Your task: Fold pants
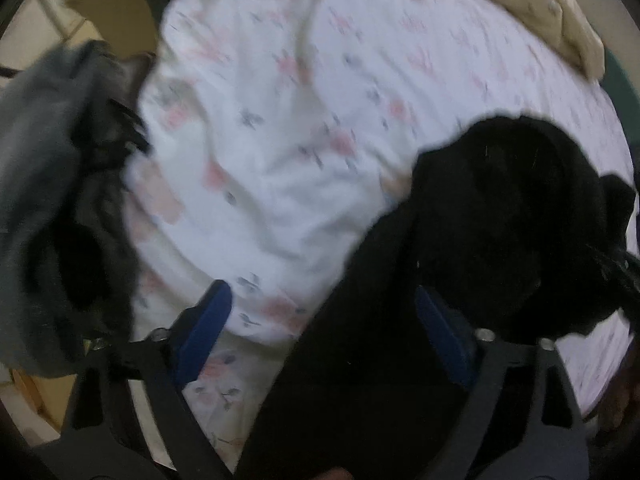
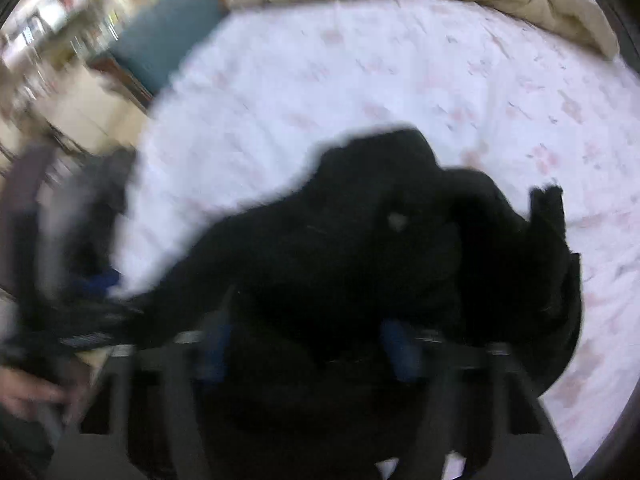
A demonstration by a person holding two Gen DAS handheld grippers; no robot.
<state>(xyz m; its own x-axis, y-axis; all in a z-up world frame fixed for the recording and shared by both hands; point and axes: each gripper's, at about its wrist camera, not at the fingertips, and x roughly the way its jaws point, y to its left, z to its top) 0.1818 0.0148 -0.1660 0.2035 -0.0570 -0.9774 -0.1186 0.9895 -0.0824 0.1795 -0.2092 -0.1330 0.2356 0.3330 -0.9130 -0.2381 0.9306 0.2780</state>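
On the white bedsheet with pink flowers [image 1: 280, 120], the bunched black fabric pants [image 2: 380, 240] lie crumpled. The left gripper [image 1: 324, 320] stands open with a fold between its blue pads [image 1: 204, 328], unpinched; the right gripper [image 2: 308, 344] is blurred, so its grip I cannot tell. Closing now could pinch several layers and drag the heap; no containers show.

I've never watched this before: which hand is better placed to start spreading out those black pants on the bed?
Probably the right. The pants fill the gap in its gripper, though blur hides the grip. The left gripper stands wide, mostly over sheet.
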